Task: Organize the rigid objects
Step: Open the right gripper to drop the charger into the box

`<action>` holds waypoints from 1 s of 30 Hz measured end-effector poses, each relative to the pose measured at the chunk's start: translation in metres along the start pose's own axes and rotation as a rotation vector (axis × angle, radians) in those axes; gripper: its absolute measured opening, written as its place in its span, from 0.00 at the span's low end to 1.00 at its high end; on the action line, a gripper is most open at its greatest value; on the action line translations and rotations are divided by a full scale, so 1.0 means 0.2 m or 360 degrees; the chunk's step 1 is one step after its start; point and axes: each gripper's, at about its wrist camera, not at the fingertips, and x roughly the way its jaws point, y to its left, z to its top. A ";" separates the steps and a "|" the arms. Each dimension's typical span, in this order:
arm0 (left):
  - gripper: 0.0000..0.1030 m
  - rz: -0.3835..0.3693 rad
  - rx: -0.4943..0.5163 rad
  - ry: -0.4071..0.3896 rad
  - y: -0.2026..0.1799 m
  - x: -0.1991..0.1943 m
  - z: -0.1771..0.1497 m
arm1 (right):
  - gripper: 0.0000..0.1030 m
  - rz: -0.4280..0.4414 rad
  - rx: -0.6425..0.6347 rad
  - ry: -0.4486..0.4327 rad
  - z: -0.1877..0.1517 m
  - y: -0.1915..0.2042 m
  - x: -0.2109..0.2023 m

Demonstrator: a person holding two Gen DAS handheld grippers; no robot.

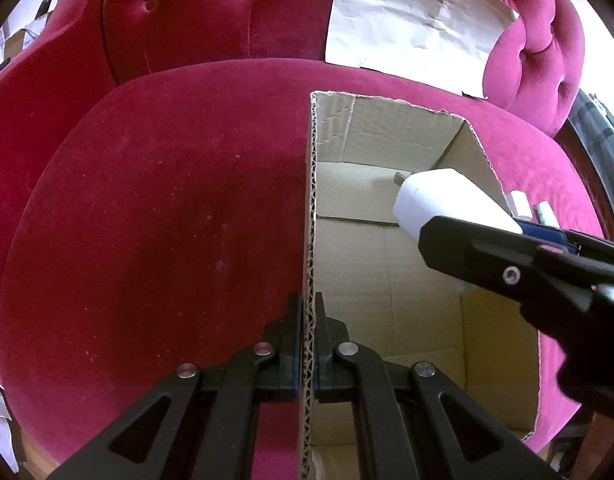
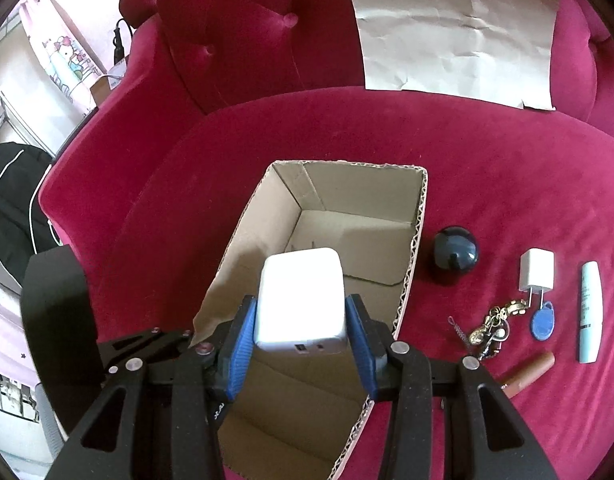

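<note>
A: Which step is this?

B: Depositing, I'd judge. The right gripper [image 2: 301, 330] pinches a white blocky plastic charger [image 2: 301, 300] between its blue pads, poised above the open brown cardboard box [image 2: 417, 240]. Next it needs lowering inside, then releasing.

A: And the other?

B: The left gripper [image 1: 306, 344] is clamped on the box's near wall, steadying it.

A: What remains?

B: Beyond, right of the right gripper: a dark glossy ball [image 2: 455, 255], a small white plug adapter [image 2: 536, 271], a pale tube [image 2: 590, 312].
</note>
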 end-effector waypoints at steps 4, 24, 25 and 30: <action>0.03 0.0000 0.0002 0.0002 0.00 0.00 0.00 | 0.46 -0.0012 0.0003 0.0005 0.01 -0.01 0.02; 0.04 0.0004 -0.0009 -0.0001 -0.01 0.00 0.01 | 1.00 -0.0419 -0.0154 -0.0166 0.06 -0.02 -0.08; 0.04 0.0004 -0.0010 -0.0001 -0.01 0.00 0.01 | 1.00 -0.0444 -0.0156 -0.0178 0.06 -0.03 -0.09; 0.04 0.0010 0.0000 -0.0002 -0.01 0.00 0.01 | 1.00 -0.0473 -0.0136 -0.0210 0.07 -0.06 -0.15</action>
